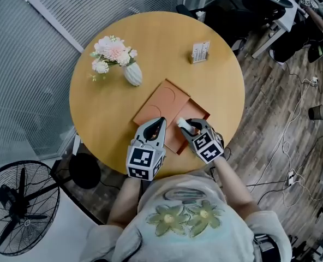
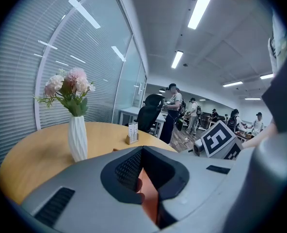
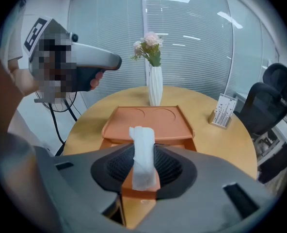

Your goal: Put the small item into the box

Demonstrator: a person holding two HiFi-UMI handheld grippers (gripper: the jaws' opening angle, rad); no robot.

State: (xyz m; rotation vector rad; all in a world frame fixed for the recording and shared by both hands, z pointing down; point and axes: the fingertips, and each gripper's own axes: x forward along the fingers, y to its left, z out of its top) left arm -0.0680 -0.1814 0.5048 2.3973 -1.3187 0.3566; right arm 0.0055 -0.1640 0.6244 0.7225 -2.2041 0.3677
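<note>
Right hand-held gripper (image 3: pixel 144 159) pinching white small item (image 3: pixel 141 140) over box (image 3: pixel 146 118) at 12 o'clock — early release likely bounces it onto counter (image 3: pixel 216 147).

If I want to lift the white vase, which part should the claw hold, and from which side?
Probably the middle of the vase, taken level from the near side: it stands upright, and the flowers cover its mouth.

Wooden table (image 1: pixel 167 42): flower vase (image 1: pixel 132 73), card stand (image 1: pixel 200 52), orange box (image 1: pixel 161 102).
</note>
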